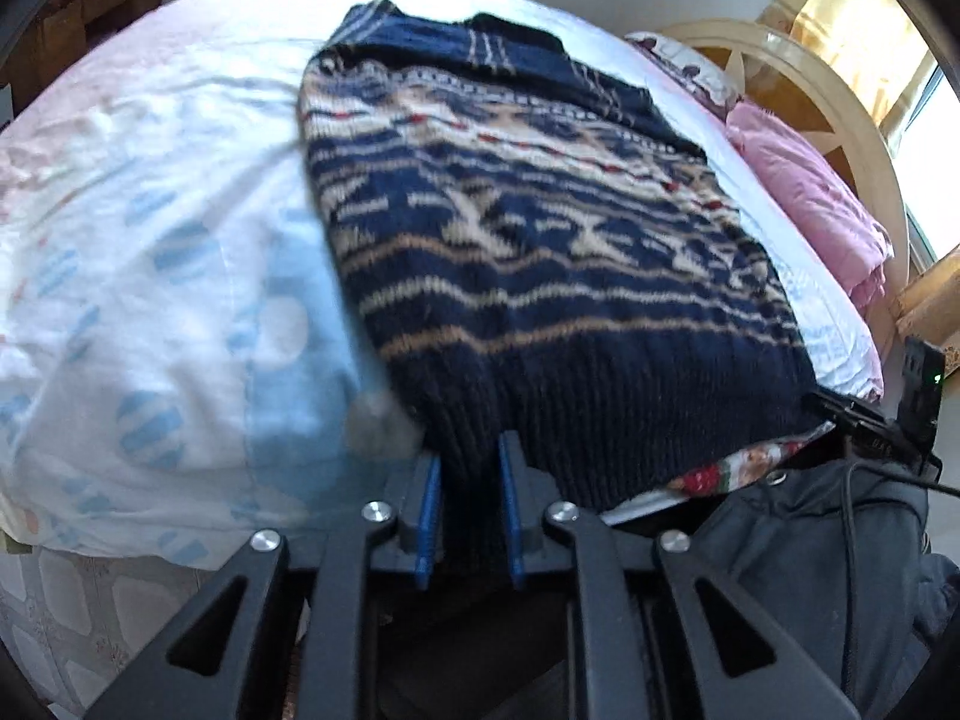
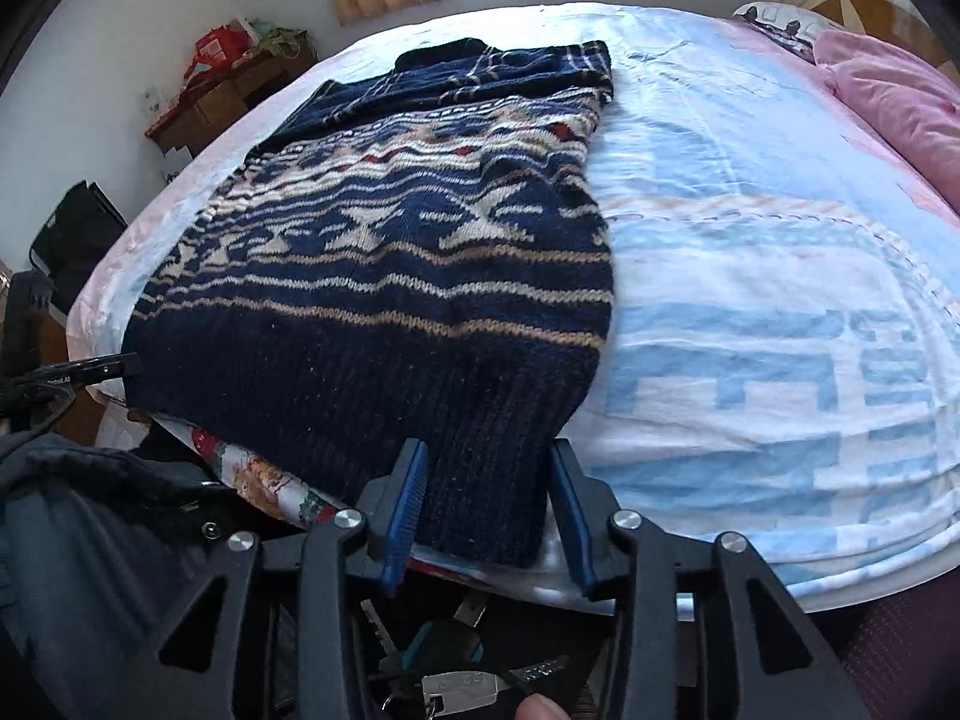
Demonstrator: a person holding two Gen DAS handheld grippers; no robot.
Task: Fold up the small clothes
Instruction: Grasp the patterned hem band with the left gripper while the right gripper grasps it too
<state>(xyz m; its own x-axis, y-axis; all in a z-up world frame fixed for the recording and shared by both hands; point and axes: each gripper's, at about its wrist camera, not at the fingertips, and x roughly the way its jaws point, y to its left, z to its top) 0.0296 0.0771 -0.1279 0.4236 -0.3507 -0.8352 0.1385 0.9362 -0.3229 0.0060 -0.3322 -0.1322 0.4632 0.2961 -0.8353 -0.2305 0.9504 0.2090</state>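
While the knitted sweater (image 1: 528, 252) lies flat on the bed (image 1: 150, 276), running lengthwise away from both grippers, the left gripper (image 1: 471, 510) is clamped on its near hem; the right gripper (image 2: 489, 510) straddles that hem's other corner, jaws apart.

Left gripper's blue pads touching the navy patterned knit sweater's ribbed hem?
Touching. The left wrist view shows the left gripper with both blue pads pressed against the navy patterned knit sweater, its hem bunched between them.
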